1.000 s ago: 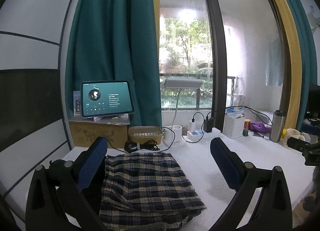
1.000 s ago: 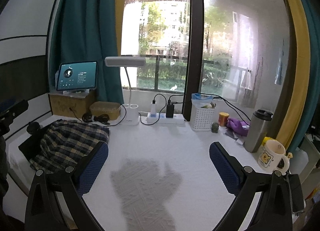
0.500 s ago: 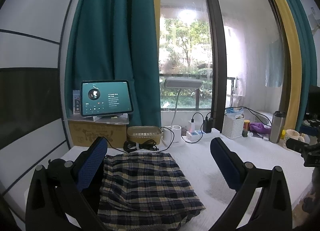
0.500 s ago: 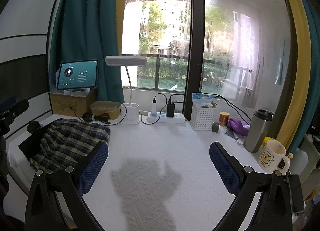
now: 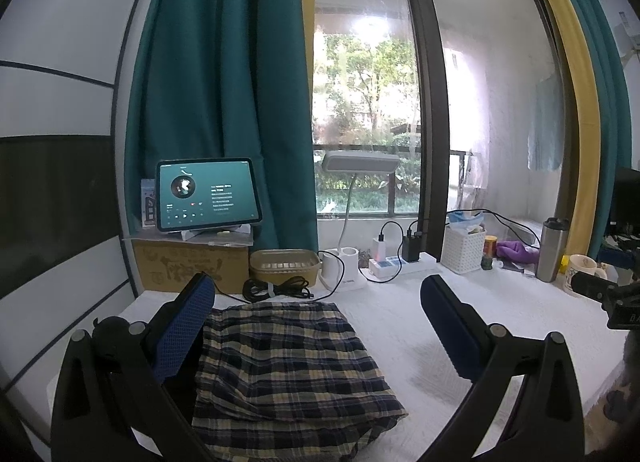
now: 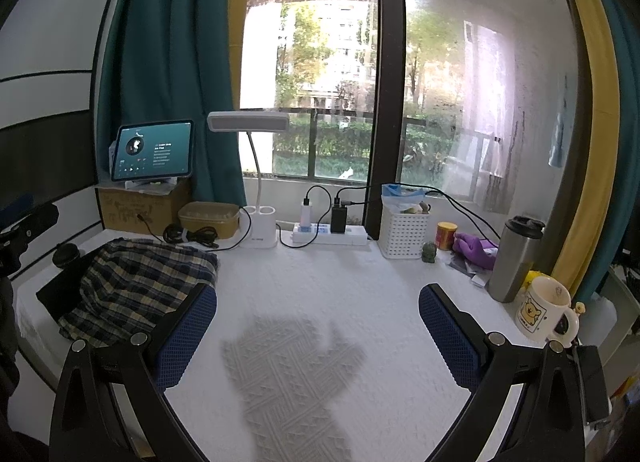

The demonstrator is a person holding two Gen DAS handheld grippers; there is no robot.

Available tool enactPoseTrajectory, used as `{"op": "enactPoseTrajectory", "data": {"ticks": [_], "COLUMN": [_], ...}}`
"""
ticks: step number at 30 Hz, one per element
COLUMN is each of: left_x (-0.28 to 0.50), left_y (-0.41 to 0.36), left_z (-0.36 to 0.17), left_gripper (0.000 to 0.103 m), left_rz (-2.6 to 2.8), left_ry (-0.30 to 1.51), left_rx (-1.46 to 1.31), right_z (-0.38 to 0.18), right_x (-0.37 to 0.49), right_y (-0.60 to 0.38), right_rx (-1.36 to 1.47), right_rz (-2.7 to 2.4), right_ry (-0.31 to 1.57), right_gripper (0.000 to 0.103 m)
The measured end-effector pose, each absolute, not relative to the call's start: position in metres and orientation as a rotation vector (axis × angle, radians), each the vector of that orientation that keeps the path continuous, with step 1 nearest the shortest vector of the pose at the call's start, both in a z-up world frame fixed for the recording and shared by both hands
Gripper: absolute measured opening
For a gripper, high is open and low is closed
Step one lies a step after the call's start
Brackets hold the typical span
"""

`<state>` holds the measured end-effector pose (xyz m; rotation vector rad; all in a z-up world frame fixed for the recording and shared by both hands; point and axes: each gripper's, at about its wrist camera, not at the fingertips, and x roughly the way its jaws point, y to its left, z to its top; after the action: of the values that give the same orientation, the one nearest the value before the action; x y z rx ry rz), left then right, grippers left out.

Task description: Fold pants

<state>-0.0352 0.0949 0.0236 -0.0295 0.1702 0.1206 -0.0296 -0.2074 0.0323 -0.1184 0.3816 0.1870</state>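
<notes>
Cloth, plastic and metal on a textured table.
Soft woven plaid pants point(image 5: 288, 358); matt white embossed tablecloth point(image 6: 320, 302); brushed-metal tumbler point(image 6: 514, 258); glossy ceramic mug point(image 6: 540, 308); perforated plastic basket point(image 6: 402, 232); rough cardboard box point(image 5: 188, 264).

My white textured table point(image 6: 320, 302) carries folded plaid pants point(image 5: 288, 362), a lamp base point(image 6: 262, 228), power strip point(image 6: 330, 234), basket point(image 6: 402, 232) and mug point(image 6: 542, 308).

My count across the desk.
I see one pair of plaid pants point(image 5: 288, 362), one tablet point(image 5: 208, 195), one lamp point(image 6: 248, 122), one mug point(image 6: 544, 308), one steel tumbler point(image 6: 516, 258), one white basket point(image 6: 403, 232).
</notes>
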Motion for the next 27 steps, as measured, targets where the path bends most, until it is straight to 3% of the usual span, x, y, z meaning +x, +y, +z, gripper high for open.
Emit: {"op": "enactPoseTrajectory", "data": {"ticks": [27], "left_x": [-0.0323], "left_y": [0.0902], "left_z": [0.0198], "left_gripper": [0.102], "left_rz": [0.109], "left_ry": [0.165], "left_rx": [-0.013], "right_z": [0.0304], "right_x": [-0.0322], "right_y": [-0.2099], "right_rx": [-0.117], "right_rz": [0.171], "right_ry": [0.389], "right_gripper": [0.102]}}
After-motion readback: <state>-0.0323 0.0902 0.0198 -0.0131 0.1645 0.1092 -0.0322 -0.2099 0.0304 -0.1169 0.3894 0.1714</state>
